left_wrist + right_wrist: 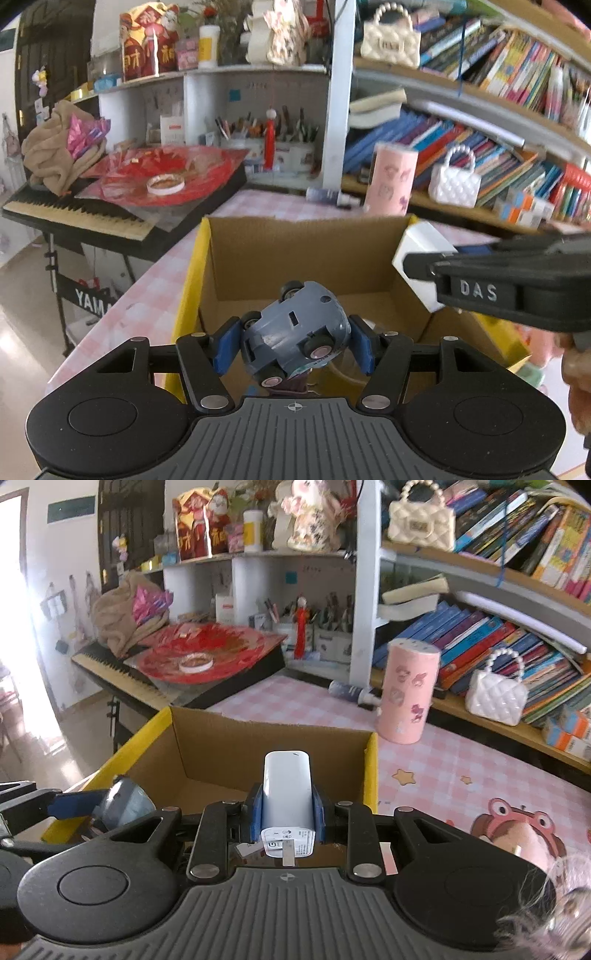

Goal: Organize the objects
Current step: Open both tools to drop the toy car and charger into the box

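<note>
Cardboard box (207,738) received two items at once; neither was released yet.
Left gripper (293,345) clamped the toy car (295,325) above the box interior; right gripper (287,814), at its 3 o'clock, clamped the white charger (287,794). Yellow rims stood close; the checked tablecloth (461,753) beyond lay open.

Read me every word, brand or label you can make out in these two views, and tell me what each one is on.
"DAS": raised letters on the side of the right gripper, seen from the left wrist.
"YAMA", cut off by the table edge: white letters on the keyboard stand.
Small print on the plug end of the white charger: too small to read.
Book spines on the bookshelf and red figurine banners: blurred, unreadable.
</note>
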`<action>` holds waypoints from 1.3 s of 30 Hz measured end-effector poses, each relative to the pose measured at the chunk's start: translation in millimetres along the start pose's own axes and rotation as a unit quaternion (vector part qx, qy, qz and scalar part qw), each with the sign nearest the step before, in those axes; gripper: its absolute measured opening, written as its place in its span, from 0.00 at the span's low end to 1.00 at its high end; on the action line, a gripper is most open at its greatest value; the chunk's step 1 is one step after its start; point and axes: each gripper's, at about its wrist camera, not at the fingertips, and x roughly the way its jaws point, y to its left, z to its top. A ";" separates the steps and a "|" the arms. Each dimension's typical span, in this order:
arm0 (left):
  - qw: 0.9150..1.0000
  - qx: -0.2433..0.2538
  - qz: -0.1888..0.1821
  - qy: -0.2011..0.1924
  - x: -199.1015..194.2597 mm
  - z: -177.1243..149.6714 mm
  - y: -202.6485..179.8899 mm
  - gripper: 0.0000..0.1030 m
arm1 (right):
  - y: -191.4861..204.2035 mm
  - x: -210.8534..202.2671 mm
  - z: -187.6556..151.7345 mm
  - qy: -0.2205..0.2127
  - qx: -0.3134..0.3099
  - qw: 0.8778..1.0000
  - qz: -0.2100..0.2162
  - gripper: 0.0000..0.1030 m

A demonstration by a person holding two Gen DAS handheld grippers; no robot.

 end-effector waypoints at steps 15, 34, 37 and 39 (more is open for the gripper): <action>0.995 0.070 0.050 0.041 31.2 -5.0 -16.0 0.59 | 15.2 71.6 9.4 0.082 -0.089 0.990 0.072 0.24; 0.997 0.033 0.070 -0.019 -11.4 -1.2 -2.9 0.65 | 35.5 109.0 22.7 0.145 -0.163 0.970 0.108 0.24; 0.996 0.025 0.071 -0.042 -25.0 0.9 2.3 0.67 | 35.9 113.3 17.1 0.156 -0.174 0.967 0.105 0.24; 0.996 0.021 0.074 -0.052 -31.6 1.4 5.7 0.67 | 36.4 113.7 17.2 0.157 -0.177 0.966 0.102 0.24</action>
